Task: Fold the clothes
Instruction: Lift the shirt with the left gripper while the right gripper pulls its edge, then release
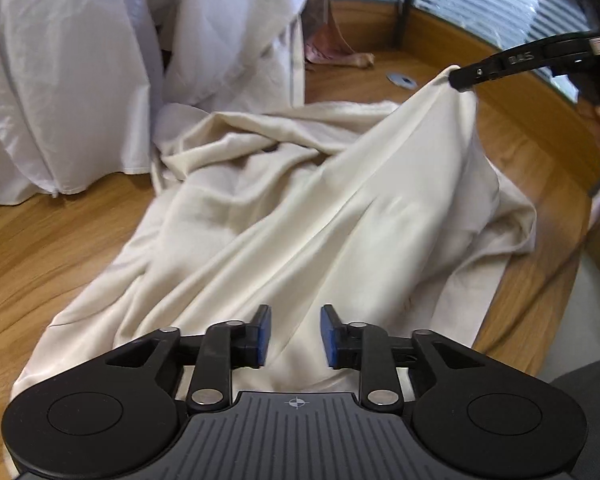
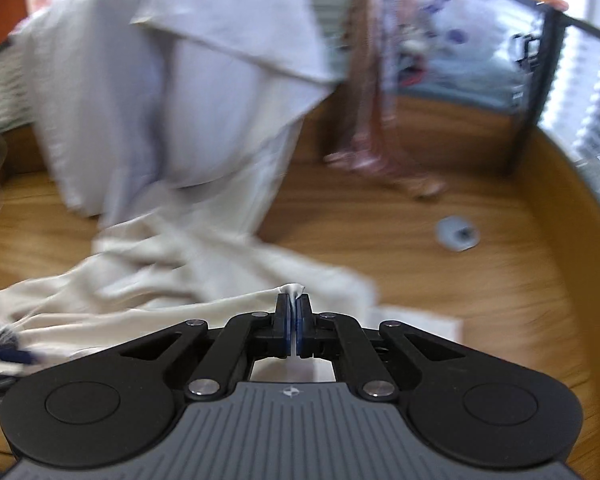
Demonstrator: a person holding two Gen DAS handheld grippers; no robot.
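A large cream cloth [image 1: 300, 208] lies crumpled on the wooden floor [image 1: 40, 248]. My left gripper [image 1: 295, 336] hangs low over its near end, open, the blue pads [image 1: 260, 338] apart, with cloth showing behind the gap. My right gripper [image 1: 458, 80] is at the upper right of the left wrist view, pinching a corner of the cloth and holding it up so the fabric slopes down from it. In the right wrist view my right gripper [image 2: 295, 308] is shut on the cream cloth [image 2: 160, 280], and a small tuft pokes out above the pads.
White sheets [image 1: 60, 80] hang to the floor at the left. A patterned cloth [image 2: 372, 100] hangs further back. A round metal disc [image 2: 458, 234] sits in the floor. A black post [image 2: 536, 92] and window blinds [image 1: 500, 4] stand at the right. A flat white sheet [image 2: 420, 324] lies under the cloth's edge.
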